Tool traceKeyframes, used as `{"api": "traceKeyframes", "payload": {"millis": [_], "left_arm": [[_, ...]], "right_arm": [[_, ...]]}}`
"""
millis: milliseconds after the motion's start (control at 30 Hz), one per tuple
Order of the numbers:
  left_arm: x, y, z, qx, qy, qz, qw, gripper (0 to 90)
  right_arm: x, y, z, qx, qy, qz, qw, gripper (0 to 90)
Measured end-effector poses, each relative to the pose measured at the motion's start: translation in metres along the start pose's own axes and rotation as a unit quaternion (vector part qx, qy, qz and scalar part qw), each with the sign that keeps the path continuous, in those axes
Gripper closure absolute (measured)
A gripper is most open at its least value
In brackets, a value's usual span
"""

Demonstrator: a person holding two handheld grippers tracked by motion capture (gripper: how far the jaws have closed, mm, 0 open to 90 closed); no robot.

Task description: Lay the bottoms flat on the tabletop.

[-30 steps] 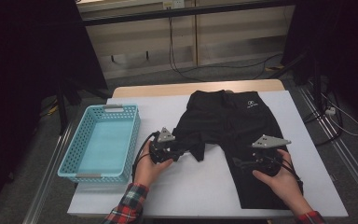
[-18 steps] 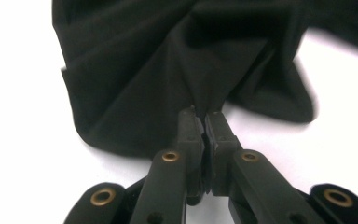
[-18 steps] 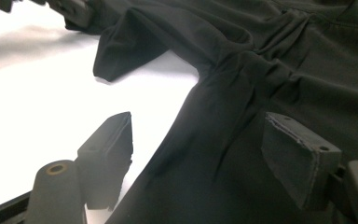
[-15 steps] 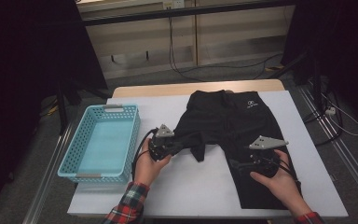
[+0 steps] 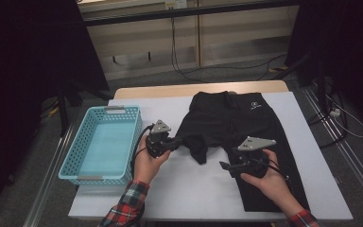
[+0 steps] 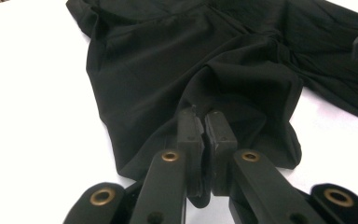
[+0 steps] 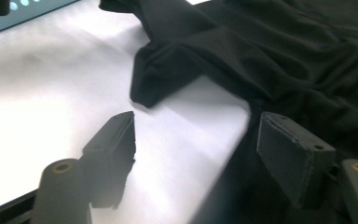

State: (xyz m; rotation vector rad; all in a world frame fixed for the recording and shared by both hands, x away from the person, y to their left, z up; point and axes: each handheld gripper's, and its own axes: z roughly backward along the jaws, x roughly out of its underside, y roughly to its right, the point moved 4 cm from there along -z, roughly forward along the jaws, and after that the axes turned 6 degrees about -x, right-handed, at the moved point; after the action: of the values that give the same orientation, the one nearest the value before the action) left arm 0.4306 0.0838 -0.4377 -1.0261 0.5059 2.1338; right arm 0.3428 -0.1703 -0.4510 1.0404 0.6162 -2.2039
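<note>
Left gripper [image 6: 206, 122] pinching a fold of black shorts [image 5: 246, 132], pads pressed tight on the cloth, hem lifted a bit. Right gripper [image 7: 193, 135] spread, just been closing slightly, nothing between; one pad over bare sheet, the other over the right leg's inner edge. Shorts flat on white sheet [image 5: 208, 189] covering a wooden table [image 5: 198, 88]: waistband at far edge, legs pointing toward the person, long axis far-to-near. Blue basket [image 5: 75, 161] left of the shorts, apart. Dim room, grey floor, cables behind.

Black shorts [image 5: 238, 125] lie flat on the white table, one leg seemingly lifted.
</note>
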Motion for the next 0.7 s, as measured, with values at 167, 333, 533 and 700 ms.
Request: {"api": "traceKeyframes", "payload": {"millis": [167,333,533,700], "left_arm": [[0.001,0.0,0.001,-0.002,-0.003,0.004,1.0,86.2],[0.001,0.0,0.002,-0.005,0.0,0.002,1.0,86.3],[0.0,-0.001,0.003,-0.007,0.004,0.007,0.9999,86.3],[0.001,-0.001,0.004,-0.005,0.001,0.007,1.0,86.4]], "right_arm": [[-0.009,-0.006,-0.017,-0.019,0.006,-0.007,0.9998,34.3],[-0.016,-0.011,-0.04,-0.028,-0.004,-0.008,0.9996,36.8],[-0.02,-0.013,-0.065,-0.032,-0.008,-0.021,0.9992,43.5],[-0.021,-0.013,-0.077,-0.031,-0.025,-0.018,0.999,55.8]]}}
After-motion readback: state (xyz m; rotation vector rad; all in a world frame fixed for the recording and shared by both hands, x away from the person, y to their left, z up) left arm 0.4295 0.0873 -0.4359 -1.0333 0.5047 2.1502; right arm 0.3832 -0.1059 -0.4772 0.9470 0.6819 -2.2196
